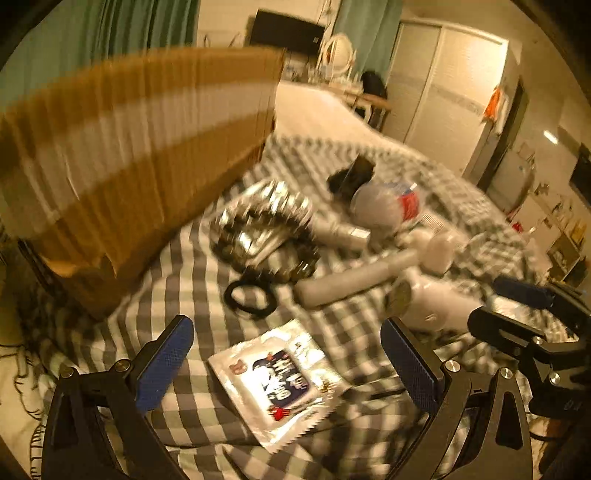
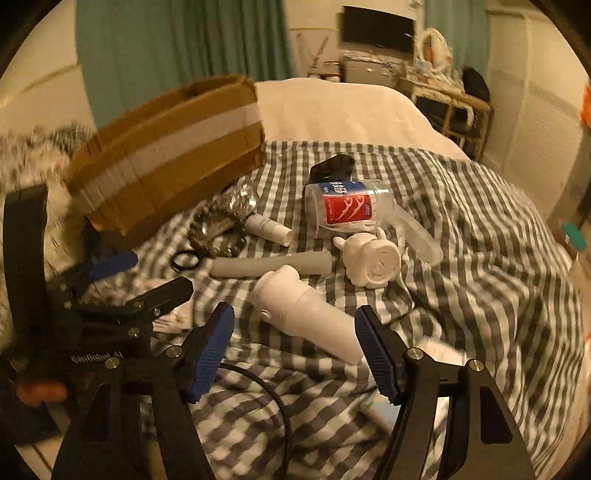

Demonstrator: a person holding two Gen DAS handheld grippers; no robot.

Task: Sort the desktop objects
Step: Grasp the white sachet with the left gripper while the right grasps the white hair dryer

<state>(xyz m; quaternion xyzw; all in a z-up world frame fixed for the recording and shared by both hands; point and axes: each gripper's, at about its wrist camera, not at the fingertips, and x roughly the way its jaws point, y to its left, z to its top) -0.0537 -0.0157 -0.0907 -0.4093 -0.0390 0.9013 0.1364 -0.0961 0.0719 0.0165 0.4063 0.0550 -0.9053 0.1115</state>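
A checked bedspread [image 1: 192, 266] carries the loose objects. My left gripper [image 1: 288, 365] hangs open just above a silver sachet [image 1: 280, 384] with a blue label, one blue pad on each side, neither touching it. My right gripper [image 2: 295, 354] is open too, its pads either side of a white bottle-shaped device [image 2: 303, 314] lying on the cloth, without pressing it. Beyond lie a grey tube [image 2: 273, 266], a black hair tie [image 1: 251, 295], a beaded bracelet [image 1: 266, 236] and a clear jar [image 2: 347, 208] with a red label. A cardboard box [image 1: 140, 147] stands at the left.
A white figurine [image 2: 373, 264], a small white tube [image 2: 269, 229] and a black object [image 2: 332, 166] lie farther back. A black cable [image 2: 273, 398] runs under the right gripper. A cream blanket [image 2: 351, 110], a desk with a monitor [image 2: 376, 29] and green curtains stand behind.
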